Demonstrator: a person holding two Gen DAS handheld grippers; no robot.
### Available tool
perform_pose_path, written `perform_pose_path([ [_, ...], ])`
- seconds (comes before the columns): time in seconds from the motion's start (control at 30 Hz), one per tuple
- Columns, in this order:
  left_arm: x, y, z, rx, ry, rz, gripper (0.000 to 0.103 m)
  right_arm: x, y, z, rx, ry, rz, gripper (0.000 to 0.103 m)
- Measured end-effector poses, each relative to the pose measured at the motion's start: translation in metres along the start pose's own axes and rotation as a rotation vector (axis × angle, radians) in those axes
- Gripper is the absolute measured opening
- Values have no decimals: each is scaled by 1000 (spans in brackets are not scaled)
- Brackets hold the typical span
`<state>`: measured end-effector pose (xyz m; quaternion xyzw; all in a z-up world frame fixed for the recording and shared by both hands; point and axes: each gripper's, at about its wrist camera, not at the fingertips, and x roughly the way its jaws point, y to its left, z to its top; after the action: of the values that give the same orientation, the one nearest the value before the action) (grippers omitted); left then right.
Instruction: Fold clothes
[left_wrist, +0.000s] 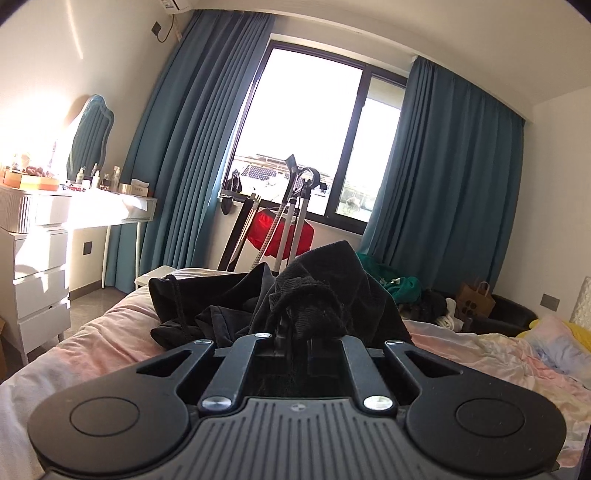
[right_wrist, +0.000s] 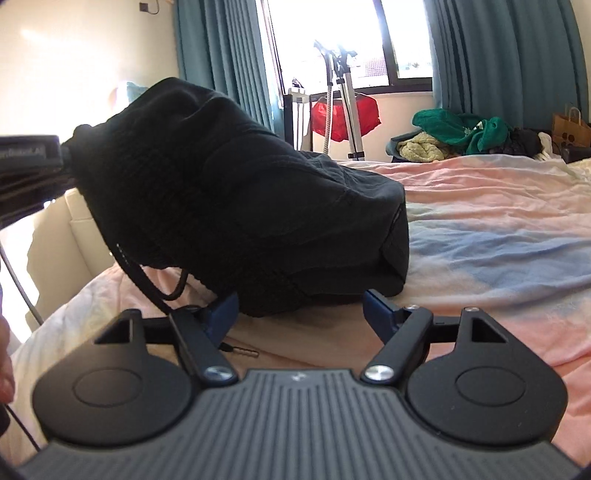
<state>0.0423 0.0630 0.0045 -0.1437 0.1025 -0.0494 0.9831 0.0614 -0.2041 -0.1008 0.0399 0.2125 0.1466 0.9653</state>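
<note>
Two grippers — left fingers (left_wrist: 295, 332) clenched on black garment (right_wrist: 240, 192); right fingers (right_wrist: 376, 310) released, green clothes (right_wrist: 465, 133) behind.

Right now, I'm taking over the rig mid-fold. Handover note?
Left gripper: shut on the black garment, holding one bunched end lifted off the bed.
Right gripper: open, its blue fingers either side of the garment's near bottom edge, not pressing on it.
Garment: crumpled, its far end resting on the pink bedspread, drawstring dangling.
Done: picked up on one side only; no fold visible.
Left: get a grip with the right, spread it flat, fold. More clothes heaped beyond the bed.
</note>
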Motion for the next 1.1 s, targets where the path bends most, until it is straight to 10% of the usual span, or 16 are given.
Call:
perform_pose_path([
  [0.3, 23, 33, 5, 35, 8, 22, 10, 69, 65, -18, -115, 40, -123, 77],
  [0.43, 30, 36, 5, 1, 29, -23, 11, 75, 68, -9, -52, 17, -241, 51],
  [0.63, 33, 13, 0, 139, 99, -122, 28, 51, 41, 17, -36, -28, -328, 19],
  [1.1, 8, -69, -78, 536, 154, -300, 67, -21, -91, 56, 205, 168, -210, 11],
])
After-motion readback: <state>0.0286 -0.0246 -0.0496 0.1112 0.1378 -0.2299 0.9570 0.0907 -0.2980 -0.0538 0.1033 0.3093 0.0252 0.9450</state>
